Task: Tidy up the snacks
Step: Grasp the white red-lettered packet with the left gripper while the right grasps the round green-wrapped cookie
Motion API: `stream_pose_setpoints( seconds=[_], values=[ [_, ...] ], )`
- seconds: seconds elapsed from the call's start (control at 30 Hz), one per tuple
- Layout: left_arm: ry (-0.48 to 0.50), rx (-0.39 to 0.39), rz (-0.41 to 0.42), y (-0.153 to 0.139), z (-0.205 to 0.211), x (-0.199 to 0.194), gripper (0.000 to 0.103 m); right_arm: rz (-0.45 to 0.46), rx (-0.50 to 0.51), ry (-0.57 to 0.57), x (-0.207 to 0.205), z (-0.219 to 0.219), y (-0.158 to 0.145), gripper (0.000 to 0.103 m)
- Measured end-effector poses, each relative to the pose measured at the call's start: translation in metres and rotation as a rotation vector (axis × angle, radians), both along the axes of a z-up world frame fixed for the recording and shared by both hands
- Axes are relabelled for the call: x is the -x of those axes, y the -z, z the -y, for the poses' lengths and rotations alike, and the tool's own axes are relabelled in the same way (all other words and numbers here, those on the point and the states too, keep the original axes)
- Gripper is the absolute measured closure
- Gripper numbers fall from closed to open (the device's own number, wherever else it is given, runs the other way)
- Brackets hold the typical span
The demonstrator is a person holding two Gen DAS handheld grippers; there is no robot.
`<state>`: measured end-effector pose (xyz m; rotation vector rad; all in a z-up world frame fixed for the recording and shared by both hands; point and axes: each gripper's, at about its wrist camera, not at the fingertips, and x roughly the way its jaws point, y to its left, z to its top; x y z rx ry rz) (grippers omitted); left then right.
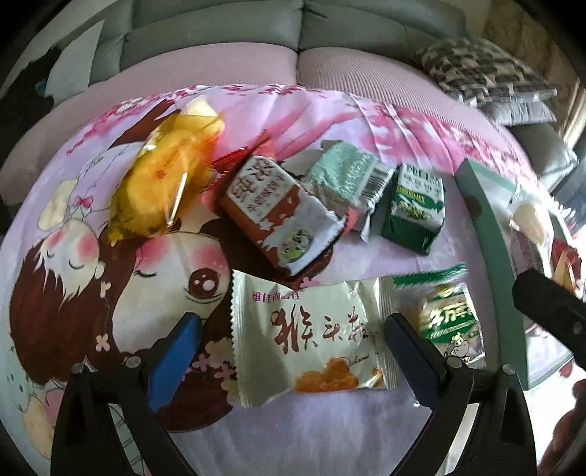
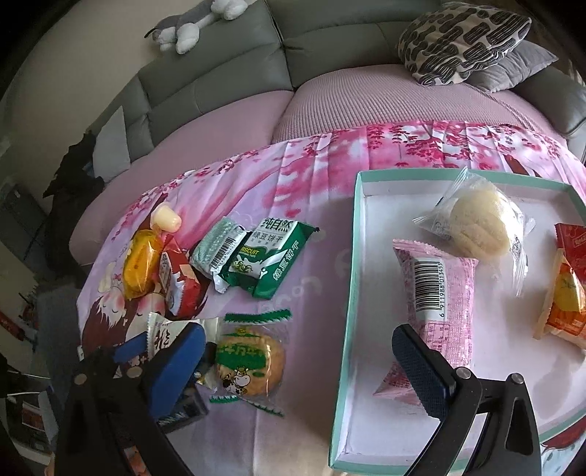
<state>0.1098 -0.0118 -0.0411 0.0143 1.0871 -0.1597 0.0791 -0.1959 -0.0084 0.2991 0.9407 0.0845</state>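
Snacks lie on a pink cartoon cloth. My left gripper [image 1: 293, 329] is open, its fingers on either side of a white biscuit packet [image 1: 311, 337] with red characters. Next to it is a round green-labelled cake [image 1: 450, 322], also in the right wrist view [image 2: 249, 360]. Farther off lie a yellow cake pack [image 1: 164, 183], a red-and-white pack [image 1: 278, 212], a pale green pack [image 1: 340, 175] and a dark green biscuit pack [image 1: 414, 208]. My right gripper [image 2: 296, 351] is open and empty over the edge of the teal-rimmed white box [image 2: 348, 329], which holds a pink packet [image 2: 439, 293], a pale bun [image 2: 483, 223] and an orange pack [image 2: 564, 304].
A small jelly cup [image 2: 166, 219] sits at the far left of the cloth. A grey sofa with lilac seat covers [image 2: 366, 99], patterned cushions [image 2: 461, 36] and a plush toy [image 2: 197, 22] stands behind.
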Motion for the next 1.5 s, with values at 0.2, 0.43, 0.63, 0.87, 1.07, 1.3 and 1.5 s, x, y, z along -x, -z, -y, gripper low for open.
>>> stream_pose_setpoints(
  seconds=[0.2,0.43,0.63,0.87,1.07,1.3,1.5],
  values=[
    [-0.016,-0.032,0.008,0.001,-0.003,-0.001,0.003,-0.012,0.003,-0.001,-0.001,0.0,0.002,0.0],
    [-0.099,-0.005,0.016,0.002,-0.029,0.0,0.003,-0.022,0.012,-0.014,-0.001,-0.003,0.005,0.0],
    [-0.177,0.012,0.012,0.004,-0.055,0.006,0.003,-0.027,0.024,-0.036,-0.001,-0.008,0.007,0.0],
    [-0.229,0.018,0.022,0.002,-0.073,0.009,0.003,-0.023,0.074,-0.133,-0.001,-0.029,0.011,0.0],
    [-0.212,0.008,0.024,0.004,-0.073,0.004,0.003,-0.02,0.187,-0.167,0.0,-0.045,0.015,0.001],
    [-0.202,-0.008,0.023,0.005,-0.07,0.001,0.004,0.028,0.23,-0.198,0.004,-0.054,0.005,0.003],
    [-0.202,-0.007,0.022,0.006,-0.07,0.0,0.004,-0.017,0.192,-0.225,0.002,-0.06,0.016,0.017]
  ],
)
